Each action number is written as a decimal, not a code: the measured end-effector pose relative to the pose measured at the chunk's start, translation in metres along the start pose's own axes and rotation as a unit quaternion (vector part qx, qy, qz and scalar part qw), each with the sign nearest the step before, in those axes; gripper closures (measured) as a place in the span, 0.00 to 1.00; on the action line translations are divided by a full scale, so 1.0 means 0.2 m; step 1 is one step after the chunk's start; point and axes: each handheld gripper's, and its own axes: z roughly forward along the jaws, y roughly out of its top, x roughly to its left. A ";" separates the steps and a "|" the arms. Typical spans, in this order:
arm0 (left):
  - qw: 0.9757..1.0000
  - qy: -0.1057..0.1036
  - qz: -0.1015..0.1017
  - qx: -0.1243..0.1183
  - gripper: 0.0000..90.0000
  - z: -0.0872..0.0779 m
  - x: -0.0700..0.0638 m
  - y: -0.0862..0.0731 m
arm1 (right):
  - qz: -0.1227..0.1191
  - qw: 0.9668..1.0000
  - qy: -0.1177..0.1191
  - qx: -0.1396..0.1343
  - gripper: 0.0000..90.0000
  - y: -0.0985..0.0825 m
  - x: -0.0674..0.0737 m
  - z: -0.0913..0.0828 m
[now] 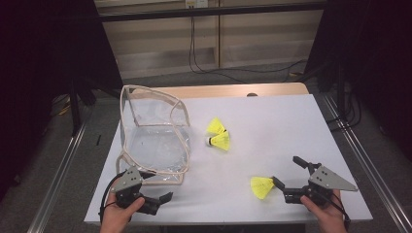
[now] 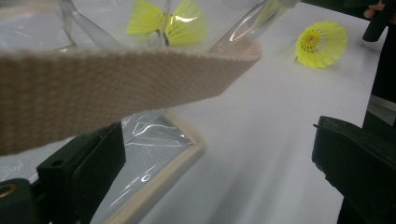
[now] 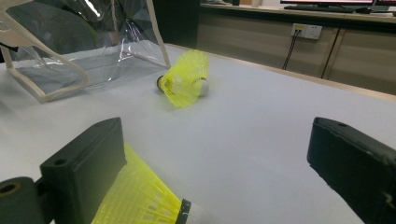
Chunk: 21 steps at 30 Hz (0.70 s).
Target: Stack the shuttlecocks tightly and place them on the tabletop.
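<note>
Nearest the lens in the right gripper view lies a yellow plastic-skirted shuttlecock (image 3: 140, 198) with a white cork tip, on its side near the front edge of the white table (image 1: 272, 145), toward its right corner. It sits just beside one jaw of the right gripper (image 1: 287, 174), whose jaws stand wide apart — released, grasping nothing. Two more yellow shuttlecocks (image 1: 218, 134) rest together near the middle of the table, just right of a clear plastic bag with beige webbing trim (image 1: 153, 133) that stands open along the left edge. At the front left corner, the left gripper (image 1: 160, 187) also has its jaws spread, the bag's beige strap (image 2: 116, 88) crossing between them — contact cannot be told.
</note>
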 end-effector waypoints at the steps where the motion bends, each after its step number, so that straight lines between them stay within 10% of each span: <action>1: 1.000 0.001 0.000 0.001 0.03 0.00 0.01 0.00 | 0.000 1.000 0.001 -0.001 0.04 0.00 0.00 0.00; 21: 1.000 0.013 -0.012 -0.008 0.03 -0.02 0.05 -0.02 | -0.012 1.000 -0.002 0.014 0.04 0.01 -0.01 0.04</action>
